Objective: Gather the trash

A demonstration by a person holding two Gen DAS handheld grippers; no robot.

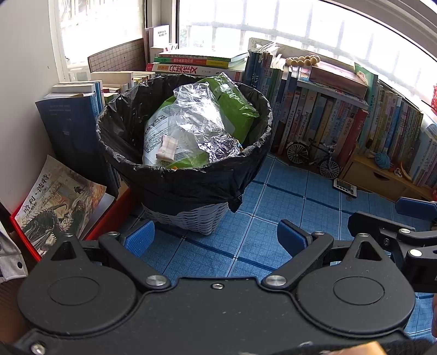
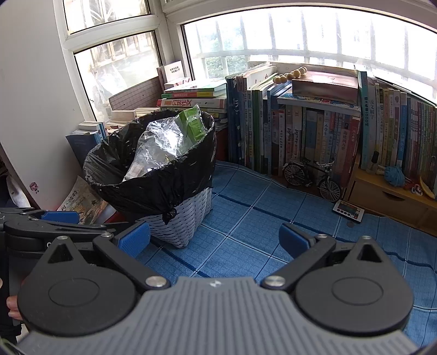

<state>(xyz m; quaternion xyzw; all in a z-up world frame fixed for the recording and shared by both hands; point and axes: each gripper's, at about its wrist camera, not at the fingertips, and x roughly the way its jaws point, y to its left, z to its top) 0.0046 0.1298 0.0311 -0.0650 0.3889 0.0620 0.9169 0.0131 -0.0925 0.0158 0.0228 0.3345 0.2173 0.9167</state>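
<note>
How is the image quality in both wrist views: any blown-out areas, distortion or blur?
Left wrist view: windows blown out white, book rows bowed by fisheye, trash bin sharp. Right wrist view: window panes overexposed too, shelf lines curved, bin liner crisp with slight sheen; no motion blur.

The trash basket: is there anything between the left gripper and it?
Nothing visible is in the way. The left gripper, jaws open and empty, faces the trash basket across bare blue mat. The books at the left and the model bicycle at the right stand beside this path.
</note>
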